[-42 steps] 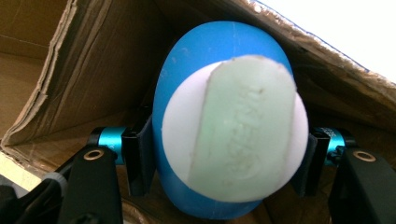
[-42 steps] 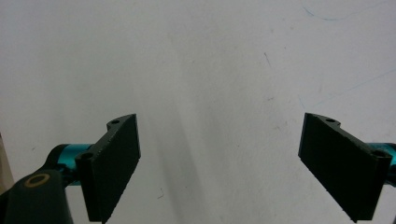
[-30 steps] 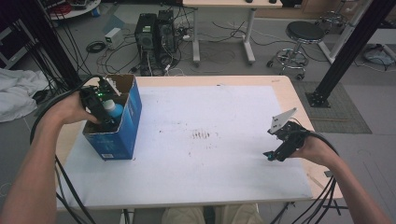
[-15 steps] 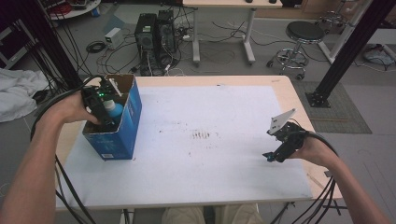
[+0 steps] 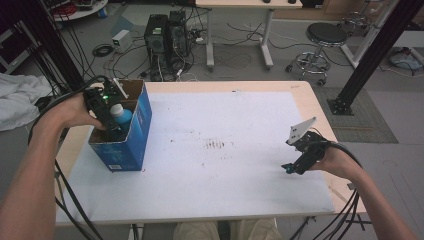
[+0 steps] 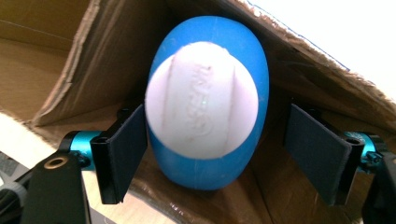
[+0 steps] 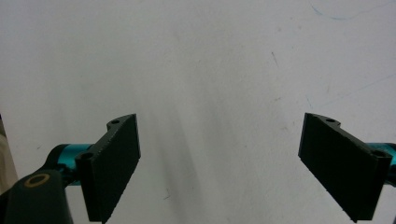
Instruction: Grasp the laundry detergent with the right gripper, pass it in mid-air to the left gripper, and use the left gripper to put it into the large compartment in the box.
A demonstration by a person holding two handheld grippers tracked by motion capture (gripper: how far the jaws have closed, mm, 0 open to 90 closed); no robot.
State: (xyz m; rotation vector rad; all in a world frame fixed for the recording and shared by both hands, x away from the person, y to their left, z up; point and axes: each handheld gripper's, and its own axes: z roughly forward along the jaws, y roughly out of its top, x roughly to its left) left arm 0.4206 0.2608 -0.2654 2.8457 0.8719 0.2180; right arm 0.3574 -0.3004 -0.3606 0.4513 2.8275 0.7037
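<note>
A blue bottle (image 5: 120, 114) with a white cap stands inside an open blue cardboard box (image 5: 136, 131) at the table's left side. My left gripper (image 5: 107, 107) reaches down into that box. In the left gripper view the bottle (image 6: 208, 107) sits between the open jaws, its cap facing the camera. The left pad (image 6: 123, 154) touches its side and the right pad (image 6: 315, 156) stands clear of it. My right gripper (image 5: 295, 167) hovers low near the table's right edge. In the right gripper view it (image 7: 219, 168) is open wide over bare white tabletop.
The white table (image 5: 240, 110) has a small brown stain (image 5: 217, 145) at its middle. Beyond the far edge, computer towers (image 5: 167, 32), cables and a stool (image 5: 325, 37) stand on the floor. A black frame post (image 5: 370, 55) rises at the right and white cloth (image 5: 17, 100) lies at the left.
</note>
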